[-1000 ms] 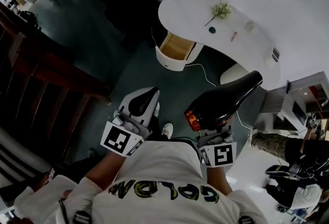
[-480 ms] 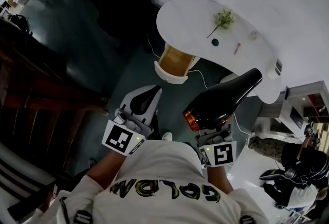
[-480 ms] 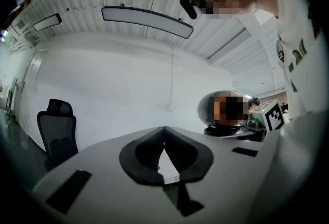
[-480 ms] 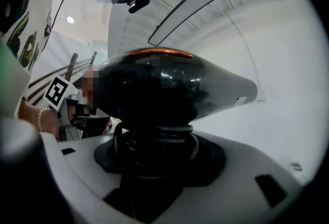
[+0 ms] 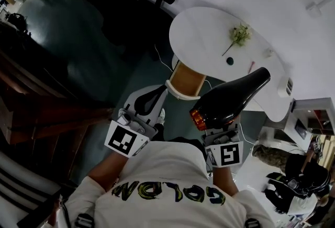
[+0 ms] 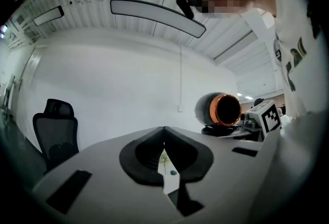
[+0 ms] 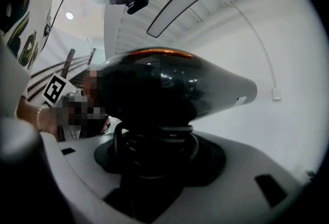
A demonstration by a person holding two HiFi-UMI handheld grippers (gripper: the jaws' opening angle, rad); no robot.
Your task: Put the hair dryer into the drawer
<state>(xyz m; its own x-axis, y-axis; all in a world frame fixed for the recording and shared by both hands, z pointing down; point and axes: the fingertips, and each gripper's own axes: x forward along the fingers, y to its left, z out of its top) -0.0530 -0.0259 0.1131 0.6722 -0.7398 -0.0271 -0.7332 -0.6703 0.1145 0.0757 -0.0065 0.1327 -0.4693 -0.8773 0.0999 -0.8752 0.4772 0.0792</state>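
Transport step, by my reading: dryer in hand, drawer not yet reached.

The glossy black hair dryer with an orange-ringed rear end point(image 5: 230, 99) sits right of centre in the head view. It lies roughly level with its nozzle aimed to the upper right, short of the furniture. The right claw point(image 5: 222, 128) is clamped on its handle from below. In the right gripper view the dryer body fills mid-frame. The handle, with dark loops of what looks like coiled cord point(image 7: 154, 148), stands between the jaws and holds them wide.

The left claw point(image 5: 155, 95), left of centre, carries nothing. The left gripper view shows its jaws drawn almost together, with only a thin slit between the pads and nothing in it.

Target is the open drawer with a wood-coloured inside and rounded white front point(image 5: 180, 95), just above centre. It is pulled out from under the white round-ended desk point(image 5: 204, 28). What shows of its inside looks bare. A green plant sprig point(image 5: 239, 34) lies on the desk, and a black office chair point(image 5: 131, 7) stands at upper left.

Next move, as judged:
- Bring the right claw over the drawer opening.
- Lower the dryer in lengthwise. The body looks long against the drawer, so its angle may matter.
- Release only once it rests on the bottom.

The left claw is free to steady the drawer front. One risk is the cord snagging on the front edge.
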